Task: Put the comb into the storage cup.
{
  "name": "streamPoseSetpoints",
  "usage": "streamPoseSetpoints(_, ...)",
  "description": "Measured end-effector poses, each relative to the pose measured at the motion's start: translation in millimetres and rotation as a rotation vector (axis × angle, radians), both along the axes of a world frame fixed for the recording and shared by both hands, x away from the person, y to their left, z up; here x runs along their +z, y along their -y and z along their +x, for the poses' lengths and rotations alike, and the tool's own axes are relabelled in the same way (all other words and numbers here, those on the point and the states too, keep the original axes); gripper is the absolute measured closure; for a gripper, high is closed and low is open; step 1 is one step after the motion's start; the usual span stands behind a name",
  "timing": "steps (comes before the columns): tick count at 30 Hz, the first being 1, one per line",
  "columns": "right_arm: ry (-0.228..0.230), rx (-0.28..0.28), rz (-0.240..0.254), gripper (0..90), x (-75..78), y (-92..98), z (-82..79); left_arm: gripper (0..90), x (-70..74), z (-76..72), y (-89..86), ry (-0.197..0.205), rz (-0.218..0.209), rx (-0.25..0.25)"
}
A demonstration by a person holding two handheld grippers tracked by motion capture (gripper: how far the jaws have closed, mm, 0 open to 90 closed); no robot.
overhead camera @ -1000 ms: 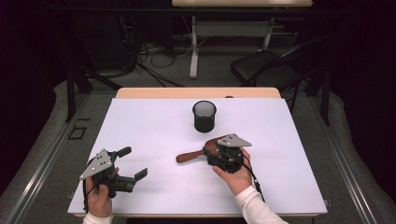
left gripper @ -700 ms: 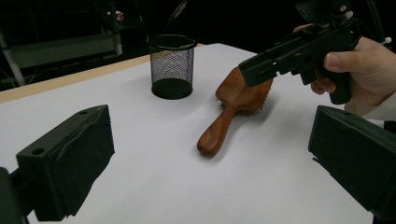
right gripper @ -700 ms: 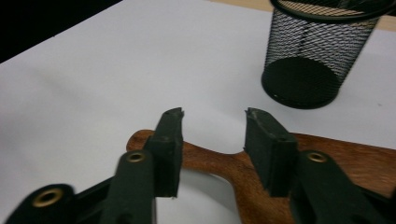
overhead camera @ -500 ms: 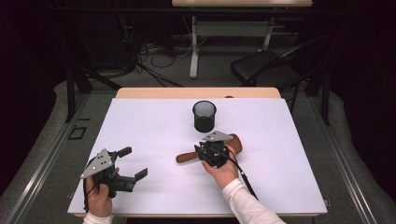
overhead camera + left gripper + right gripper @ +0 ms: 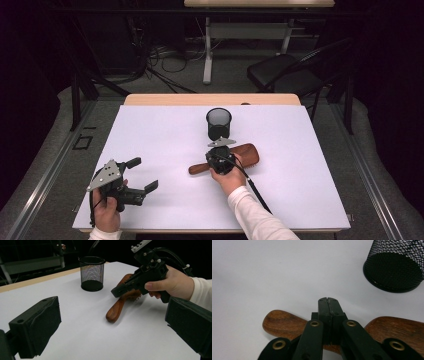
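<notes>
A brown wooden hairbrush (image 5: pixel 246 151) lies on the white table (image 5: pixel 150 130), handle toward the left, just in front of a black mesh cup (image 5: pixel 218 123). My right gripper (image 5: pixel 219 159) sits over the brush's neck, tilted down at it. In the right gripper view its jaws have just been closing and now meet (image 5: pixel 328 301) with nothing between the pads. The brush (image 5: pixel 284 321) passes underneath them, and the cup (image 5: pixel 397 267) stands beyond. My left gripper (image 5: pixel 142 174) rests near the front left of the table, jaws wide apart and empty.
The left gripper view looks across the table at the brush (image 5: pixel 117 308), the cup (image 5: pixel 92 273) and the right gripper (image 5: pixel 116 292) in the hand. A cable (image 5: pixel 255 190) trails back from the right gripper. A dark chair (image 5: pixel 285 72) stands beyond the table.
The right gripper has moved left from the brush's head to over its neck and dropped lower, and its jaws have gone from apart to together. The left gripper has stayed put.
</notes>
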State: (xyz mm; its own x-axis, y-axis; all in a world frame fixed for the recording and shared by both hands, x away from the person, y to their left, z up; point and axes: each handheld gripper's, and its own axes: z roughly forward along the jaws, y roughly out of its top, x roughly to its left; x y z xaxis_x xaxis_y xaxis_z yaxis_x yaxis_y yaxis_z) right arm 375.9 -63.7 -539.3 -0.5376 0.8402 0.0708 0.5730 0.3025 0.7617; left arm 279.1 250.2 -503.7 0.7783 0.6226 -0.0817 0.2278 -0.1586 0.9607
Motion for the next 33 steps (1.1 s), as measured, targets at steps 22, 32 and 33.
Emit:
streamPoseSetpoints(22, -0.058, -0.006, -0.103, 90.0, -11.1, -14.4, 0.7, 0.3, -1.0, 0.6, -1.7, -0.007, 0.001, 0.011)
streamPoseSetpoints(32, -0.054, 0.034, -0.125, 89.9, -9.6, -13.9, -12.7, 0.3, -1.1, 0.6, -1.9, -0.007, 0.001, 0.013)
streamPoseSetpoints(33, -0.059, 0.038, -0.128, 89.8, -9.1, -12.3, -15.1, 0.3, -1.1, 0.5, -1.9, -0.008, 0.002, 0.012)
